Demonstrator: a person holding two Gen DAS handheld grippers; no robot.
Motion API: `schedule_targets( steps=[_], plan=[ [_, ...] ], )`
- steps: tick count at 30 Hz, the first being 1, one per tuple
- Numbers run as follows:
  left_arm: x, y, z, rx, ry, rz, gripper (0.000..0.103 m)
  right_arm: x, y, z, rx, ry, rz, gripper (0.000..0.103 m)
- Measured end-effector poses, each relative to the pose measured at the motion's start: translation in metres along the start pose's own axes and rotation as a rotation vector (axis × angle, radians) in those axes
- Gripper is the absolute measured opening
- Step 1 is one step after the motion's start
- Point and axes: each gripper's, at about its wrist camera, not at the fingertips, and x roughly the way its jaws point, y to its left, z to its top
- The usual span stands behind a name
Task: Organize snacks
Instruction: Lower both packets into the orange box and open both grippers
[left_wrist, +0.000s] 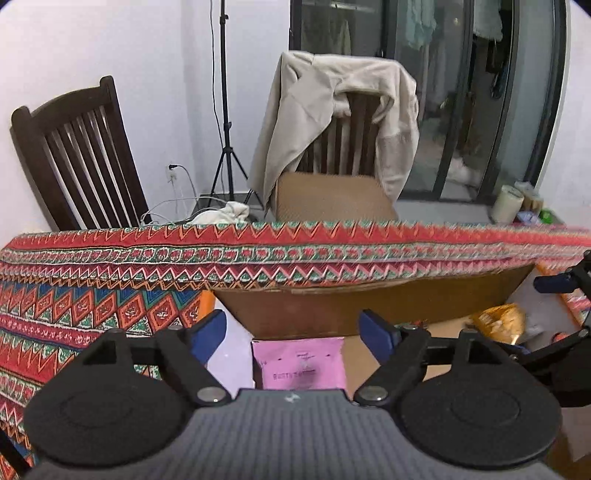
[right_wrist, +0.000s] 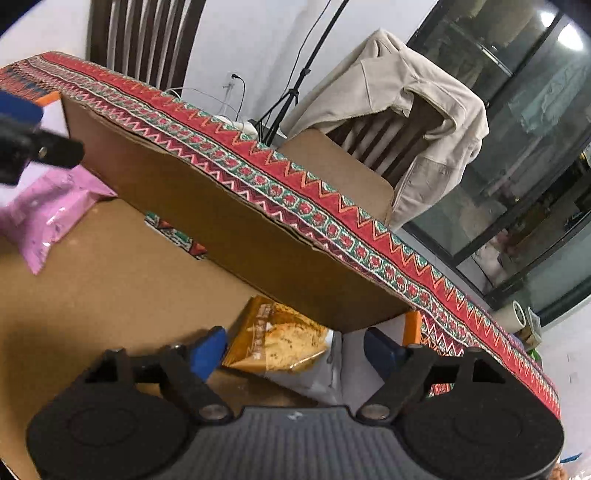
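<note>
A cardboard box (left_wrist: 369, 299) lies open on the patterned tablecloth. A pink snack packet (left_wrist: 301, 363) lies on the box floor just below my left gripper (left_wrist: 293, 332), which is open and empty above it. The packet also shows in the right wrist view (right_wrist: 48, 218). A yellow-orange snack bag (right_wrist: 277, 339) lies at the box's far right corner, between and just beyond the fingers of my right gripper (right_wrist: 295, 349), which is open. The same bag shows in the left wrist view (left_wrist: 498, 321). The left gripper's finger (right_wrist: 22, 110) is at the left edge of the right wrist view.
The box's far wall (right_wrist: 221, 206) stands against the table's far edge. Two dark wooden chairs stand behind the table, one (left_wrist: 343, 136) draped with a beige jacket. A tripod (left_wrist: 225, 147) is by the wall. A tape roll (left_wrist: 508, 203) and small items sit at the table's right end.
</note>
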Motion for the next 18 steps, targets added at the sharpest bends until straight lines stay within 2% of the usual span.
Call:
schedule_targets(
  steps=[4,7,9,14,18],
  plan=[
    [-0.048,0.004,0.003,-0.001,-0.058,-0.055,0.085,-0.037,-0.013,0.000,0.018,-0.088,-0.014,0.081],
    [-0.101,0.005,-0.004,0.022,-0.117,-0.092,0.096,-0.085,-0.033,-0.008,0.077,-0.190,0.009,0.083],
    [-0.139,0.007,-0.016,0.025,-0.172,-0.110,0.101,-0.124,-0.041,-0.024,0.127,-0.270,0.033,0.092],
    [-0.237,0.017,-0.070,0.003,-0.276,-0.163,0.103,-0.214,-0.043,-0.089,0.224,-0.411,0.087,0.095],
    [-0.297,0.019,-0.133,0.001,-0.359,-0.166,0.103,-0.275,-0.027,-0.148,0.267,-0.505,0.123,0.097]
  ],
)
